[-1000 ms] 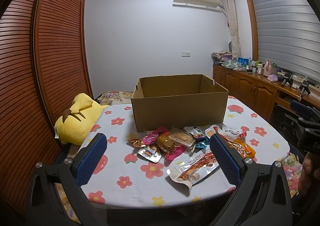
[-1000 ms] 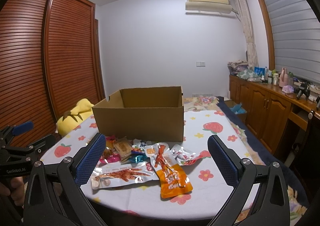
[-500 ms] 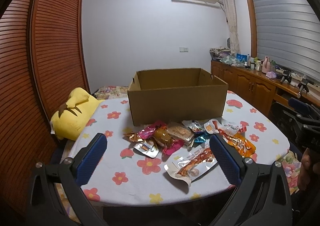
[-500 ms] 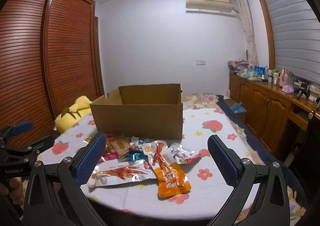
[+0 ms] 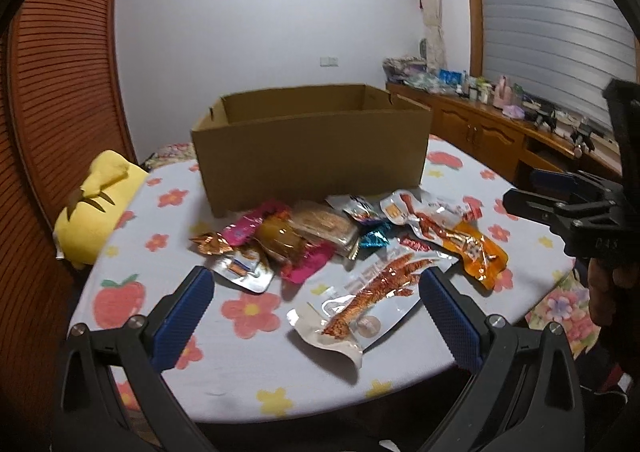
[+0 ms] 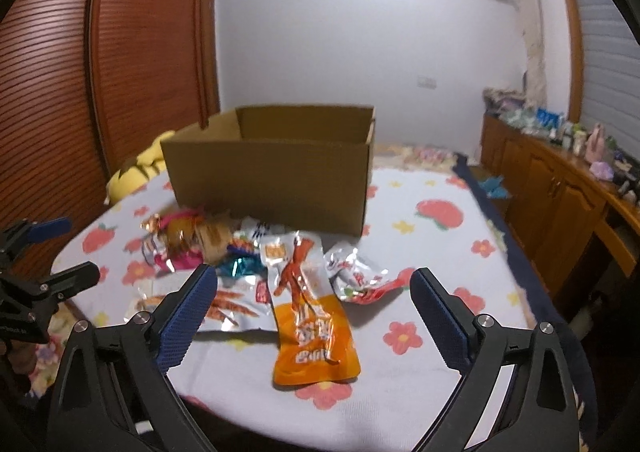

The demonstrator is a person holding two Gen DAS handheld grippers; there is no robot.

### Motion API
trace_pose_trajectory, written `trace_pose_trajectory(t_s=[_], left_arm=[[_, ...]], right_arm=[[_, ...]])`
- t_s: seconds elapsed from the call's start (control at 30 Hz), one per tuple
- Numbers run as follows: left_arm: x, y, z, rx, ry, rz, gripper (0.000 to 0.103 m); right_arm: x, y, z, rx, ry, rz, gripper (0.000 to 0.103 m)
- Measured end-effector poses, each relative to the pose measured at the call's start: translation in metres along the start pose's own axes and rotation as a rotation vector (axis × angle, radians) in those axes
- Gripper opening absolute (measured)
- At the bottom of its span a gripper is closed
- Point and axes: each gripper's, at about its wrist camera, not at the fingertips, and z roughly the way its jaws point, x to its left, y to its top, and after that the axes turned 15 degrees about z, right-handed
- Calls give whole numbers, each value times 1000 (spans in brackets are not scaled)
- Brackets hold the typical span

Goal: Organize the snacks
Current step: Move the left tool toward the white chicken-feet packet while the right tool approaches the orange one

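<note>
An open cardboard box (image 5: 312,156) stands on the flowered table (image 5: 248,348); it also shows in the right wrist view (image 6: 268,180). Several snack packets lie in front of it: a silver chicken-foot pack (image 5: 368,300), an orange pack (image 5: 472,248) (image 6: 312,328), pink packs (image 5: 304,260), a teal wrapper (image 5: 374,240) (image 6: 240,266), a crumpled silver pack (image 6: 360,280). My left gripper (image 5: 316,292) is open and empty above the table's near edge. My right gripper (image 6: 312,292) is open and empty above the orange pack.
A yellow plush toy (image 5: 96,208) lies at the table's left edge. A wooden louvered wardrobe (image 5: 60,92) stands left. A wooden sideboard (image 6: 560,192) with clutter runs along the right wall. The other gripper shows at the right of the left view (image 5: 576,212).
Both grippers have moved forward and tilted down toward the snack pile. The box and packets now look larger and closer. Nothing has been grasped.
</note>
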Motion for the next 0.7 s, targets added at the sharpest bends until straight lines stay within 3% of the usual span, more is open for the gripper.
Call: trace_pose_trajectory(t_s=[0.37,0.5,0.7], left_arm=[[-10,11,49,93,-165,114,102],[-16,14,64,131,-222,171,102],[-25,18,87,195,-285,234,102]], right_arm=[[-2,-10,59,219,54,-59,88],[-5,-10,76,264,63,-71,81],[-3,-9,92,311,87,-107,80]])
